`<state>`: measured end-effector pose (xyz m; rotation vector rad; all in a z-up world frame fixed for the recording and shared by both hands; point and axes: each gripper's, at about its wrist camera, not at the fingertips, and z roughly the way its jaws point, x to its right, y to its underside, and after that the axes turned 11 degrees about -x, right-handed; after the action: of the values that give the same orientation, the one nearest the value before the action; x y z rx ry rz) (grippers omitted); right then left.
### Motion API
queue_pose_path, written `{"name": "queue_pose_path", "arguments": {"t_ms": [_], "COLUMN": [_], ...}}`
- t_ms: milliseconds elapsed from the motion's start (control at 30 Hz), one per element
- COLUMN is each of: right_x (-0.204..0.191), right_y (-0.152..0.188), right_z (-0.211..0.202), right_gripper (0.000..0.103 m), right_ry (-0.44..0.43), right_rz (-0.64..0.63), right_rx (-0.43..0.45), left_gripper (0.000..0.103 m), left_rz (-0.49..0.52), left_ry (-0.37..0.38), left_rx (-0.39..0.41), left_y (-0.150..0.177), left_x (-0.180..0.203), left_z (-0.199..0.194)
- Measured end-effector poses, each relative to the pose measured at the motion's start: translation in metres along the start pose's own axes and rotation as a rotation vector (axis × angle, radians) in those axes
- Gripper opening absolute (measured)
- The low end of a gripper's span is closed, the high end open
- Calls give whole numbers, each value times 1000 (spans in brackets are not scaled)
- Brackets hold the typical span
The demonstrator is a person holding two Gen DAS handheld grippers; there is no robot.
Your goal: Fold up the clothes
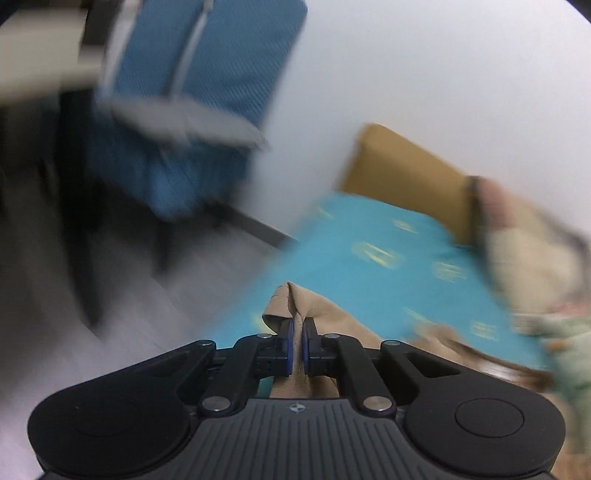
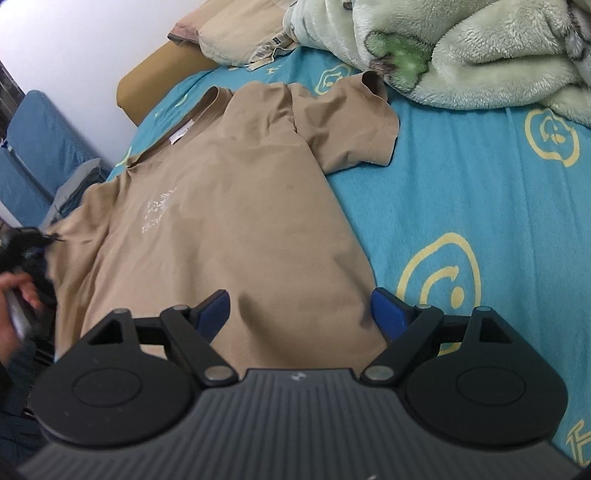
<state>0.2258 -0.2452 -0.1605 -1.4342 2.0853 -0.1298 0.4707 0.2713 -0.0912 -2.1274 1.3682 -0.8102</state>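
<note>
A tan T-shirt point(image 2: 229, 221) lies spread face up on the turquoise bedsheet point(image 2: 461, 206), collar toward the far left, one short sleeve point(image 2: 354, 129) stretched to the right. My right gripper point(image 2: 301, 306) hovers open over the shirt's lower hem, its blue pads wide apart with nothing between them. In the left wrist view, my left gripper point(image 1: 296, 345) is shut on a bunched edge of the tan T-shirt point(image 1: 291, 299), lifted above the sheet point(image 1: 369, 251). That same gripper point(image 2: 22, 243) shows dark and blurred at the shirt's left sleeve, held by a hand point(image 2: 14, 295).
A fluffy pale green blanket point(image 2: 461, 48) is heaped at the bed's far right. A beige pillow point(image 2: 236, 33) rests against a mustard headboard point(image 2: 166, 70). A blue chair point(image 1: 192, 96) stands on the grey floor beside the bed, by a white wall.
</note>
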Motion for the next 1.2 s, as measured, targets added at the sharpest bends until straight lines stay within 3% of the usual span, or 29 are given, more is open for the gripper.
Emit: {"name": "queue_pose_path", "arguments": {"t_ms": [100,167,200,300,333,367,533,633,800,933,1067,1200], "right_x": [-5,-8,-9,-13,-13,-14,-14,-13,-17,-40,-68,-100], "right_y": [-2,-3,-3,-2,-2,-2,-2,1,14,41,83,125], "right_z": [3,4,5,7,7,7,-4,-14,-32,-48,-63,-70], "right_gripper": [86,86,86,86,86,86,85,85,86,84,83,77], "right_ry": [20,27,35,52,52,51,-1,-23,-73,-153,-288,-409], "right_rz": [-14,-30,-40,-66,-67,-67,-54,-58,-117,-296,-463,-683], "right_rx": [4,8,10,15,15,15,23,38,37,-17,-94,-194], "left_gripper": [6,8,11,44,51,51,58,58,51,51,56,56], "left_rz": [45,47,55,81,84,74,3,-39,-97,-151,-156,-171], "left_ry": [-145,-141,-133,-130,-124,-99,104,168,160,161,176,166], "left_rx": [-35,-90,-82,-92,-111,-133,-290,-446,-624,-625,-521,-495], "left_y": [-32,-31,-25,-8,-2,6,77,132,211,240,238,239], "left_x": [-18,-25,-24,-19,-16,-15,-30,-47,-73,-82,-73,-70], "left_z": [16,28,26,18,14,5,-79,-137,-208,-253,-298,-306]}}
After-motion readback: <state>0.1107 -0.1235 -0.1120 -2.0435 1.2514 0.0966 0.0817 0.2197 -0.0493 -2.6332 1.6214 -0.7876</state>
